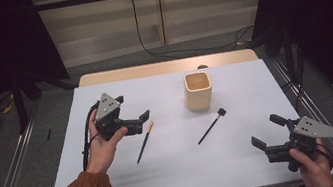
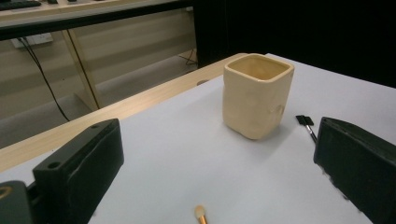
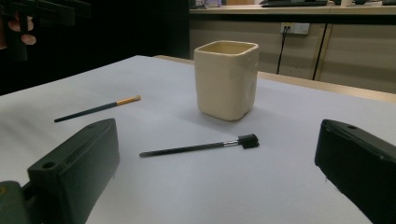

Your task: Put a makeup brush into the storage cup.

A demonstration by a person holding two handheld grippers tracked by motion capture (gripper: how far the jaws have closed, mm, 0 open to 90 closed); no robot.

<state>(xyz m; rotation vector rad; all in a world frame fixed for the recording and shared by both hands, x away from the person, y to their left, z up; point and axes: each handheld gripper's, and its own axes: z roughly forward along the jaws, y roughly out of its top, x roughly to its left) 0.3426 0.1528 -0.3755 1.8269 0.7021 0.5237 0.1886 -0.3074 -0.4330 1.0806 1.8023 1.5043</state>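
A cream square cup (image 1: 198, 91) stands upright on the white table (image 1: 177, 173), toward the back. Two thin brushes lie in front of it: a dark one with a gold ferrule (image 1: 145, 141) and a black one with a square head (image 1: 210, 126). My left gripper (image 1: 132, 107) hovers open just left of the gold-tipped brush, empty. My right gripper (image 1: 267, 131) is open and empty near the front right corner. In the left gripper view the cup (image 2: 257, 95) stands ahead between the jaws. In the right gripper view the black brush (image 3: 201, 147) lies ahead of the jaws, the cup (image 3: 226, 79) behind it.
A bare wooden strip (image 1: 165, 67) runs along the table's far edge. Metal rails (image 1: 10, 174) flank the table on the floor, and dark curtains hang at both sides. A cable (image 1: 157, 49) trails over the floor behind.
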